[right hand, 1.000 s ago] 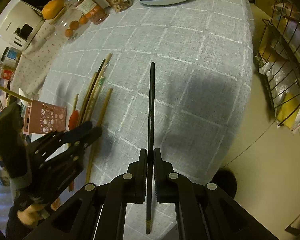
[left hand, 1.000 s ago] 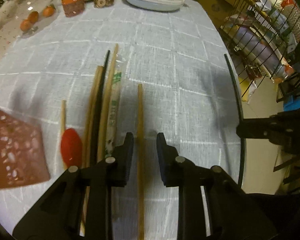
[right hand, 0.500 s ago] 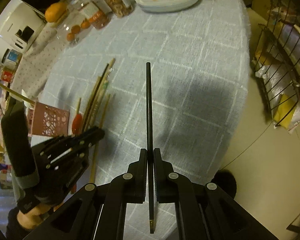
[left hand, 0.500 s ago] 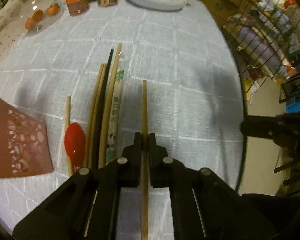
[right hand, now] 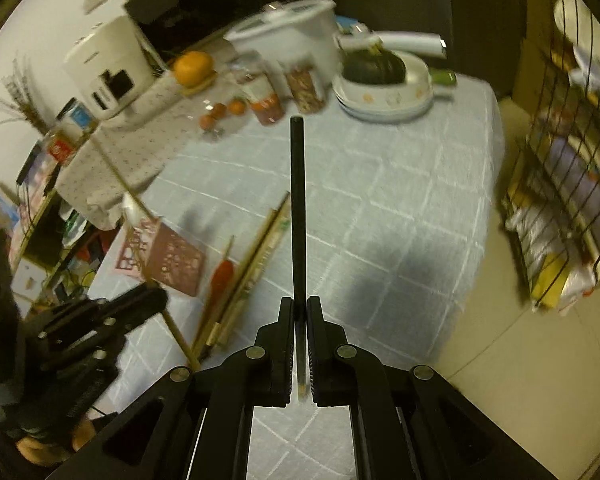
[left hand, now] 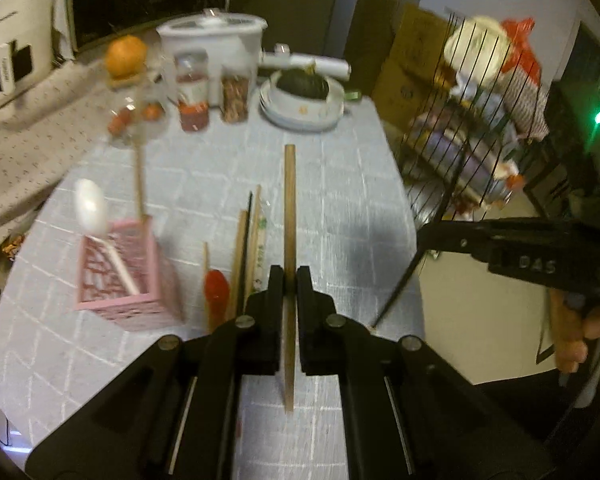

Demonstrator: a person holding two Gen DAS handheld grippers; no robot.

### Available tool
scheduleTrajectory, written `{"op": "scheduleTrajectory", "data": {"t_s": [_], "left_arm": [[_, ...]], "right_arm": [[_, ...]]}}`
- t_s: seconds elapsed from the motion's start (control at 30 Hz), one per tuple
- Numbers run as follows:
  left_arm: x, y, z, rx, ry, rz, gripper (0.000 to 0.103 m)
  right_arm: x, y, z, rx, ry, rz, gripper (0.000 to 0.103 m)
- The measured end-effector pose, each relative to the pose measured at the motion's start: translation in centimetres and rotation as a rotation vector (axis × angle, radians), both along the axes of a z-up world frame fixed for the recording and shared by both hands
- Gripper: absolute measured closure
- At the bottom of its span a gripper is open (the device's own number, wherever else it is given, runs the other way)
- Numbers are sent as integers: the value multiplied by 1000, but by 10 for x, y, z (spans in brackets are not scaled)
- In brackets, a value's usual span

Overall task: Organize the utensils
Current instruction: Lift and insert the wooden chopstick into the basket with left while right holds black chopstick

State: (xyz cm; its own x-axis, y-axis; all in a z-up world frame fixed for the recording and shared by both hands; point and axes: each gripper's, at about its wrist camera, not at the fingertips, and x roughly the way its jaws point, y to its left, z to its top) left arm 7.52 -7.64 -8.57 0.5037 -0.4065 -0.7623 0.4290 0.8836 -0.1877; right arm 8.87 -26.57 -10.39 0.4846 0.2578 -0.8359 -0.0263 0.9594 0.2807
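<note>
My left gripper (left hand: pixel 288 276) is shut on a wooden chopstick (left hand: pixel 289 208) and holds it lifted above the table. My right gripper (right hand: pixel 299 306) is shut on a black chopstick (right hand: pixel 297 200), also lifted; it shows at the right of the left wrist view (left hand: pixel 400 288). A pink perforated utensil holder (left hand: pixel 124 272) stands on the table at the left with a white spoon (left hand: pixel 92 208) and a stick in it. Several chopsticks (left hand: pixel 248 248) and a red spoon (left hand: pixel 216 292) lie beside it on the cloth.
The table has a grey checked cloth (left hand: pixel 340 200). At its far end stand stacked white dishes (left hand: pixel 300 108) with a dark squash, jars (left hand: pixel 234 100), oranges and a white cooker. A wire rack (left hand: pixel 472 128) stands off the right edge.
Both grippers rose and tilted up, lifting their chopsticks off the table. The left gripper closed on the wooden chopstick one second ago and now holds it in the air.
</note>
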Motion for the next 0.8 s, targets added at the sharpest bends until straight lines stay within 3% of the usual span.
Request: {"op": "scheduleTrajectory", "data": {"t_s": [0.5,0.7,0.8], "left_arm": [[-19,62,75,-141,-227,91,96],[-18,92,95,-161,-340,214,96],[-17,102,97,-135,-409,299,96]], "right_arm": [[-9,49,71,52,-194,91,97],[-6,65,74,67,-198,109,97],[-3,68,72,71,-187,112,97]]}}
